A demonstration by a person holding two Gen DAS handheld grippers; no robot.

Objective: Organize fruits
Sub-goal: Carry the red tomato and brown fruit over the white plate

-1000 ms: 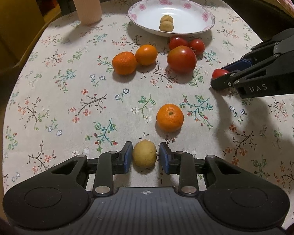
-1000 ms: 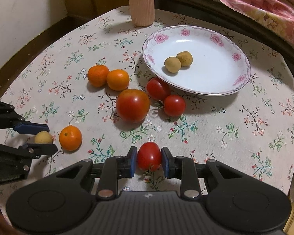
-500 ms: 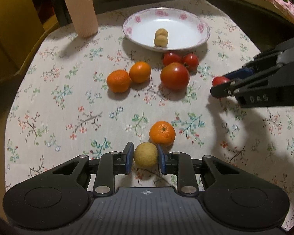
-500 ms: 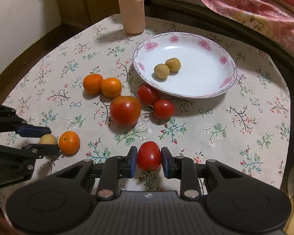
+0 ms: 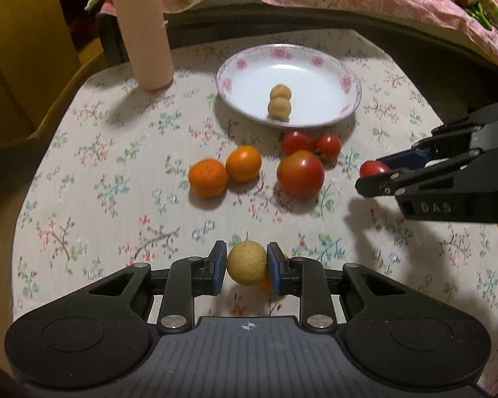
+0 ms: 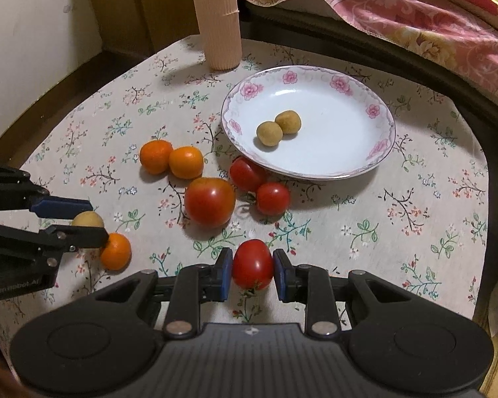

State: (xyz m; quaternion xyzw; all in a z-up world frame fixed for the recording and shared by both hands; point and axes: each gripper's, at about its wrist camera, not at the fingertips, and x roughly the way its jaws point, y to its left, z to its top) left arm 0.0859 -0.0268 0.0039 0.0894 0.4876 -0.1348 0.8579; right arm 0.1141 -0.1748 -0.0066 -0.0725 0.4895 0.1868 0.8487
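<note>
In the right wrist view, the left tongs [image 6: 83, 220] at the left edge clamp a round tan fruit [image 6: 87, 219] above an orange [image 6: 115, 251]. At lower centre the right tongs [image 6: 252, 270] grip a glossy oval tomato [image 6: 252, 264], long axis upright. Upper right, the flower-rimmed plate [image 6: 378, 149] holds two tan fruits [image 6: 279, 128].

Dim, warm indoor light from above, with soft shadows under the fruit on the tablecloth [image 5: 99, 179], a pale sheen on the plate [image 6: 342, 152], slight motion blur in the left wrist view, strong fisheye bending and dark vignetted corners in both.
</note>
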